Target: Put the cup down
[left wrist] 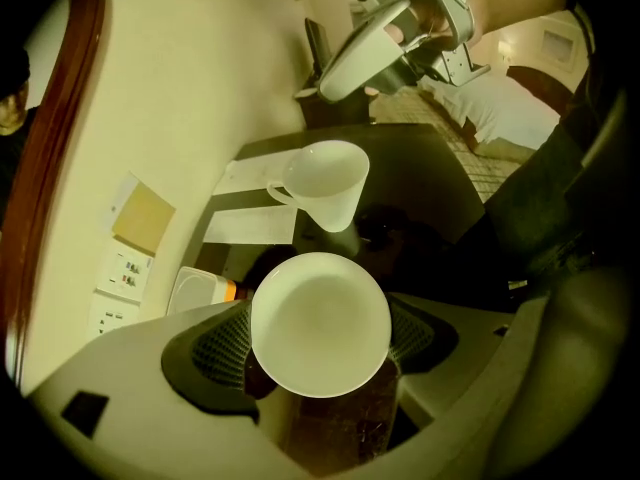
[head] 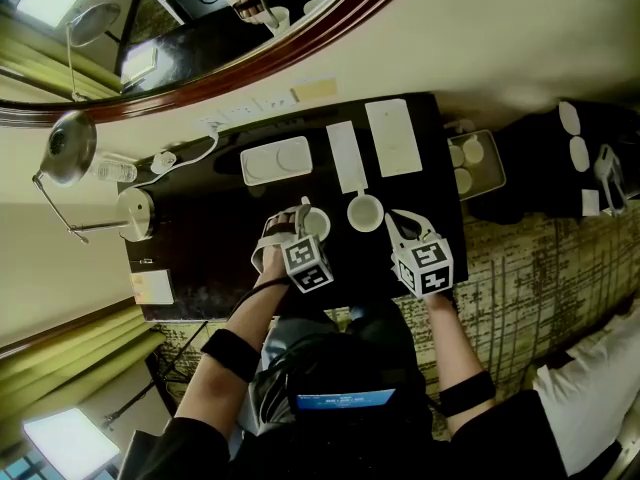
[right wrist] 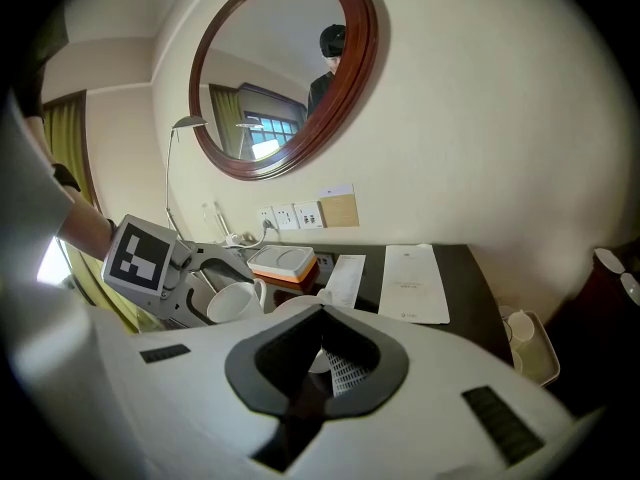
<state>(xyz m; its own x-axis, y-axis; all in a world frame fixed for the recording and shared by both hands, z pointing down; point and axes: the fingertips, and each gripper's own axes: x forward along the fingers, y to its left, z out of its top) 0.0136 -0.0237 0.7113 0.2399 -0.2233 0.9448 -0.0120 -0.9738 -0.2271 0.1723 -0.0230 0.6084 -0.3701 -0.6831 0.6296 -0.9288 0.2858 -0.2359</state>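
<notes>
We are working over the dark table [head: 200, 258]. Right of it, the tray [head: 497, 168] is holding small white cups. Our right gripper [head: 402, 224] is hanging empty, jaws pressed together. Our left gripper [head: 298, 230] is pinching the cup [left wrist: 320, 323] across its rim near the frame's centre, beside a second cup [head: 365, 211]; both are showing empty. We are judging it light, stiff, slippery and breakable, best gripped across the walls.

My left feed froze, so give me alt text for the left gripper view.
A white cup, seen from above, is between the left gripper's pads, which flank its rim closely; whether they press it is unclear. Behind it a second cup stands on the dark desk, beside papers.
</notes>
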